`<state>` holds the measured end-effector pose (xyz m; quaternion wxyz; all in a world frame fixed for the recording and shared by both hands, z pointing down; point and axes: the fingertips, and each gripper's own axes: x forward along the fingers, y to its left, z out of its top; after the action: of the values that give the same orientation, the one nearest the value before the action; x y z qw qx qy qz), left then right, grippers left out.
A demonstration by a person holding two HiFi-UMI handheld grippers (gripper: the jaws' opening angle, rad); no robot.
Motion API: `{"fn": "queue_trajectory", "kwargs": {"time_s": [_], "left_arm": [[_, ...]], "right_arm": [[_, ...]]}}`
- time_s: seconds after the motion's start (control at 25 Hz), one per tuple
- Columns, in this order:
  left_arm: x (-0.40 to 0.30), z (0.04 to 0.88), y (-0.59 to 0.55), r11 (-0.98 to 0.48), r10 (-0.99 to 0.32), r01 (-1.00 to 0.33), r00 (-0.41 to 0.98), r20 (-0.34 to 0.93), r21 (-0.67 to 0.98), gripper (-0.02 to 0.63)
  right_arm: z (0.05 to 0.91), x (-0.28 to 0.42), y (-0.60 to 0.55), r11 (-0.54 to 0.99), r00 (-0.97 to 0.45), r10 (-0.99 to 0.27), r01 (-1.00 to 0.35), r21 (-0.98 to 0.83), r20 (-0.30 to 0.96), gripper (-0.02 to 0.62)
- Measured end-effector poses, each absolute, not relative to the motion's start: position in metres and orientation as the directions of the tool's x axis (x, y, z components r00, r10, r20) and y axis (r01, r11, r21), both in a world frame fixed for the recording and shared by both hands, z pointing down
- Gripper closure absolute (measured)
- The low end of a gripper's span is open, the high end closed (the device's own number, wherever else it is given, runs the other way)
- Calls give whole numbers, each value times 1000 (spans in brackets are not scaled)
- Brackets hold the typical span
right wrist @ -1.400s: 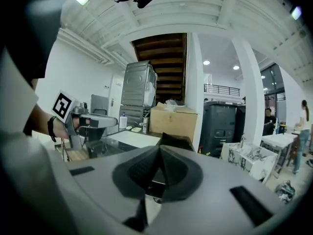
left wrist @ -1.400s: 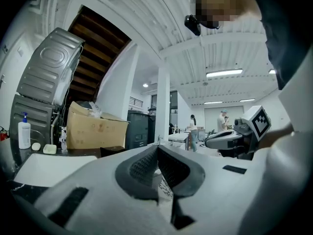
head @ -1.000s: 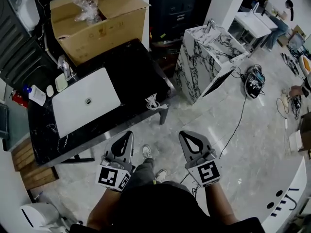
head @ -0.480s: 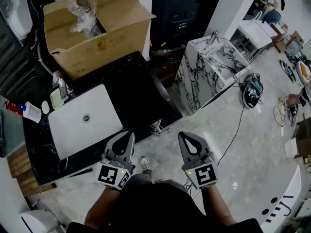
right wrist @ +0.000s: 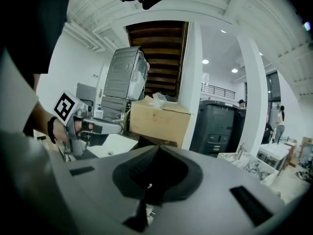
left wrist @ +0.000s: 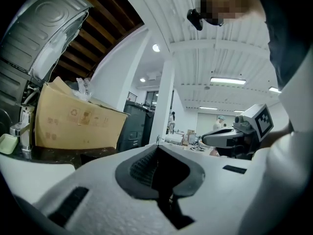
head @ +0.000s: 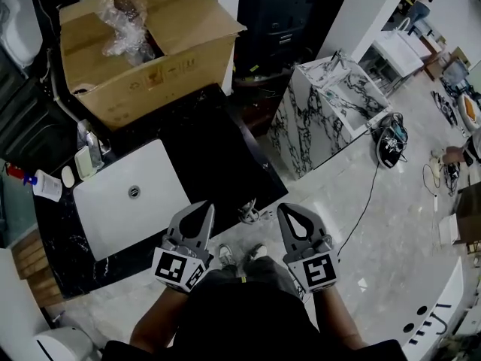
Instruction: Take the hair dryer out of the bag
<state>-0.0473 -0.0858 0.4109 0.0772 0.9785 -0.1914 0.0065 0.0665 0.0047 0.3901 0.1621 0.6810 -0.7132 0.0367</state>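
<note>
A crumpled clear plastic bag (head: 124, 21) sticks out of an open cardboard box (head: 150, 62) at the back of a black counter (head: 218, 141). I cannot make out a hair dryer in it. My left gripper (head: 207, 206) is shut and empty, its tip over the counter's near edge. My right gripper (head: 289, 207) is also shut and empty, beside it over the floor. The left gripper view has the box (left wrist: 73, 124) far ahead of the closed tips (left wrist: 157, 144). In the right gripper view the box (right wrist: 159, 119) and bag (right wrist: 159, 99) lie beyond the closed tips (right wrist: 157, 147).
A white basin (head: 128, 194) is set in the counter left of the grippers. Bottles (head: 89, 149) stand behind it. A coiled white cable (head: 248, 213) lies at the counter's near edge between the grippers. A marble-patterned pedestal (head: 331, 104) stands to the right, with dark cabinets behind.
Both grippers have come forward to the counter's near edge, staying shut. The counter, basin and box now sit closer and lower in the head view.
</note>
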Motion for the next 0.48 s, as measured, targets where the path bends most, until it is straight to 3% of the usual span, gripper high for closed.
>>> {"fn": "queue_trajectory", "kwargs": {"time_s": [0.28,0.48], "left_arm": [[-23,405,-96,-902,-414,-415,910,37,119,583],[-14,391,-96,-869,-487,-487,873,26,87,583]], "right_arm": [[394,81,-15,175,-118,-950,-968,181,290,583],[409,81,-28,352,-273,-903,-913,206,332,582]]}}
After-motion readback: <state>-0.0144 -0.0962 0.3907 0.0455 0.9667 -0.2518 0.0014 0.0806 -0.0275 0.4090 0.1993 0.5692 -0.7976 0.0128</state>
